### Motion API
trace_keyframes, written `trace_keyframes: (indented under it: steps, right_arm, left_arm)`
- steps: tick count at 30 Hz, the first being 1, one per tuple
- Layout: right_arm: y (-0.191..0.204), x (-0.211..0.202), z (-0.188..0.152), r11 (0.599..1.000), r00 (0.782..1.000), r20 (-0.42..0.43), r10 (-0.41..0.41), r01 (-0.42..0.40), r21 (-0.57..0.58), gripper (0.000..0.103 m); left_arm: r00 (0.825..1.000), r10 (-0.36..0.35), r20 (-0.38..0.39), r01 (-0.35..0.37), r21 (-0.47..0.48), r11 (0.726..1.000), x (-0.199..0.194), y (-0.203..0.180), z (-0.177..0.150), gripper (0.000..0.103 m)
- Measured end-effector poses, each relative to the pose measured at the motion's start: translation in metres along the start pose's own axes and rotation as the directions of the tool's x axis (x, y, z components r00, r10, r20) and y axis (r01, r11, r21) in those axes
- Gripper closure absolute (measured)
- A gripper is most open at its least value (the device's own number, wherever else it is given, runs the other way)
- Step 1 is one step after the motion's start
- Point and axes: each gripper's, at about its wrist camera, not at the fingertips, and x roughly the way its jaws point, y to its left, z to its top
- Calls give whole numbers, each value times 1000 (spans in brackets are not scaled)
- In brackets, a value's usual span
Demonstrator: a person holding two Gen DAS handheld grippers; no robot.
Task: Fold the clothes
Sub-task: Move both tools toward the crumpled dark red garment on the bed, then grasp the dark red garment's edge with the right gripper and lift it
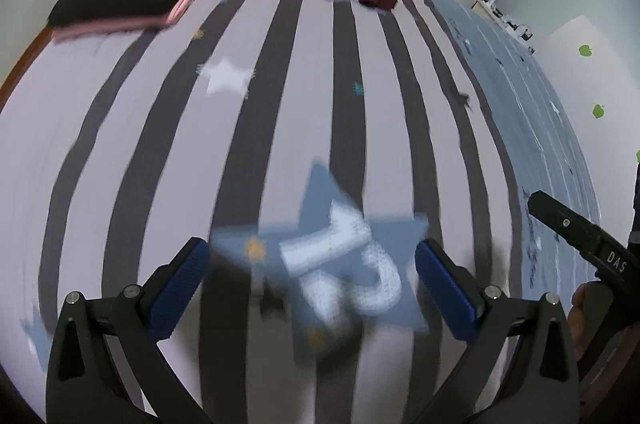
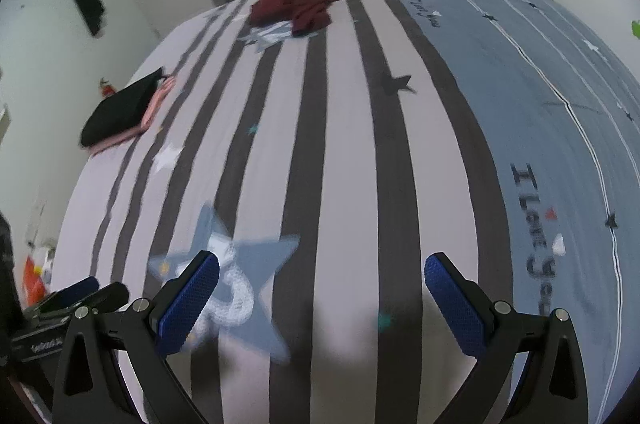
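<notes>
Off to the left of both sets of fingers, a folded stack (image 1: 124, 0) sits near the bed's (image 2: 340, 144) edge, black on top and pink beneath. The left gripper (image 1: 312, 284) hangs over the striped cover with its fingers wide apart and nothing between them. The right gripper (image 2: 322, 298) is the same: spread, empty, low over the cover. Well beyond both sets of fingertips, at the far end, lies the maroon heap (image 2: 298, 6), crumpled on something pale, perhaps another garment; the blur makes it hard to say. The next step is probably fetching that heap. Best to reach forward with both, pinch two separate edges such as shoulders or hem, and drag it onto the open stripes before folding.
</notes>
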Motion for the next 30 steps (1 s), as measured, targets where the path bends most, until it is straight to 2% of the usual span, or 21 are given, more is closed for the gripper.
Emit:
trace_keyframes:
  steps: [4, 8, 12, 15, 18, 21, 26, 28, 29, 30]
  right_arm:
    - [7, 41, 51, 1000, 1000, 22, 4, -4, 8, 1]
    - [16, 92, 109, 1000, 998, 56, 14, -14, 5, 1]
    - [26, 156, 181, 999, 995, 90, 46, -45, -16, 1]
    - [33, 209, 237, 999, 996, 78, 49, -49, -2, 1]
    - [39, 253, 288, 998, 996, 71, 54, -55, 12, 1]
    - [46, 284, 320, 1000, 998, 58, 25, -24, -13, 1]
    - [54, 331, 354, 999, 999, 3, -32, 32, -33, 2]
    - [49, 344, 362, 998, 998, -31, -55, 55, -14, 12]
    - [47, 350, 366, 998, 997, -49, -67, 66, -5, 21]
    - [45, 357, 370, 997, 995, -68, -78, 78, 4, 41]
  left_arm:
    - [999, -38, 31, 37, 22, 999, 29, 10, 55, 4]
    - [995, -45, 94, 39, 61, 997, 58, 21, 112, 5]
    - [991, -9, 137, -4, 95, 995, 93, 28, 155, 5]
    - [989, -8, 148, -8, 108, 994, 116, 34, 182, 5]
    - [987, -8, 161, -10, 113, 993, 127, 39, 196, 6]
    - [986, -9, 164, -8, 103, 995, 131, 49, 198, 5]
    - [990, -21, 138, 12, 64, 998, 132, 68, 185, 6]
    - [991, -18, 133, 10, 60, 998, 130, 74, 181, 6]
    - [991, -16, 131, 9, 58, 998, 128, 77, 179, 7]
    - [992, -15, 129, 8, 56, 998, 127, 80, 177, 8]
